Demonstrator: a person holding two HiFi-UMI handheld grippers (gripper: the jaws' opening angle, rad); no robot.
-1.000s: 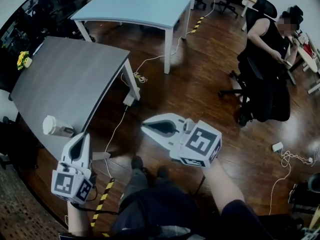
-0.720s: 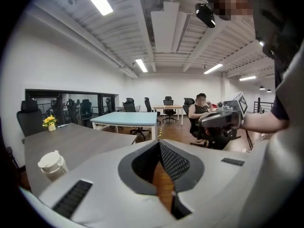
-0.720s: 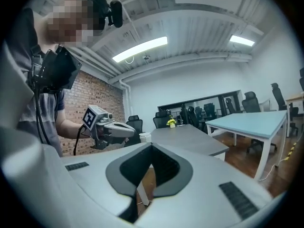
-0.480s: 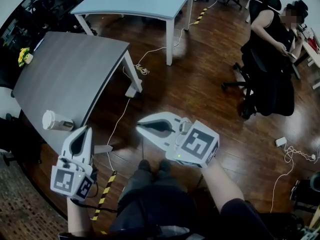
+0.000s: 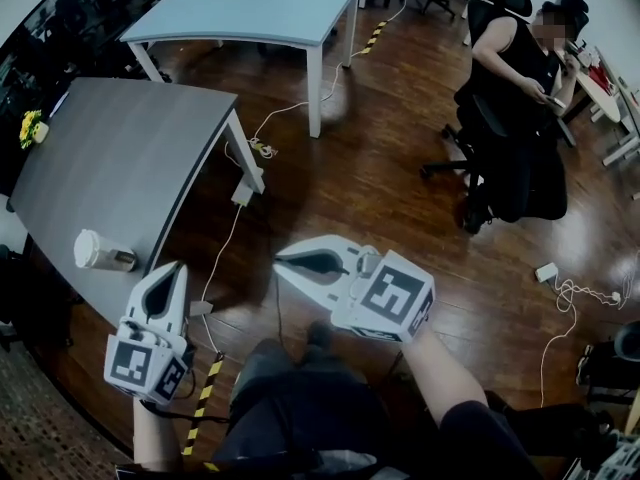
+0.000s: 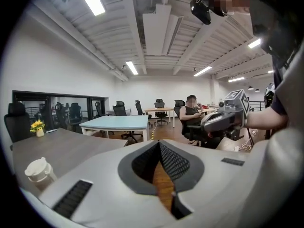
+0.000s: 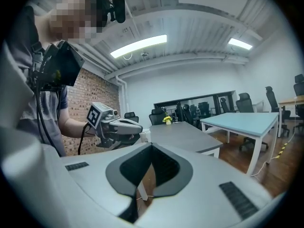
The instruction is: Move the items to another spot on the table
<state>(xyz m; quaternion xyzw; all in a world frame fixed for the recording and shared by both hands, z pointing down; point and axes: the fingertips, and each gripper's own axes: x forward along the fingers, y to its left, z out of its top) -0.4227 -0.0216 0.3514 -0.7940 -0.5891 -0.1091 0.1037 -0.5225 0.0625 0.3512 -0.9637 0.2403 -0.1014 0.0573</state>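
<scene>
Gripping nothing, left gripper (image 5: pixel 177 267) closed; right gripper (image 5: pixel 278 260) too; lidded cup (image 5: pixel 96 251) on matte table (image 5: pixel 130 148).

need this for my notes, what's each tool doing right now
Left tool: closed, holding nothing
Right tool: closed, holding nothing

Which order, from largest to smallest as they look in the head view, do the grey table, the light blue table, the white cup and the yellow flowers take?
1. grey table
2. light blue table; it is farther off, so its true size is unsure
3. white cup
4. yellow flowers
</scene>
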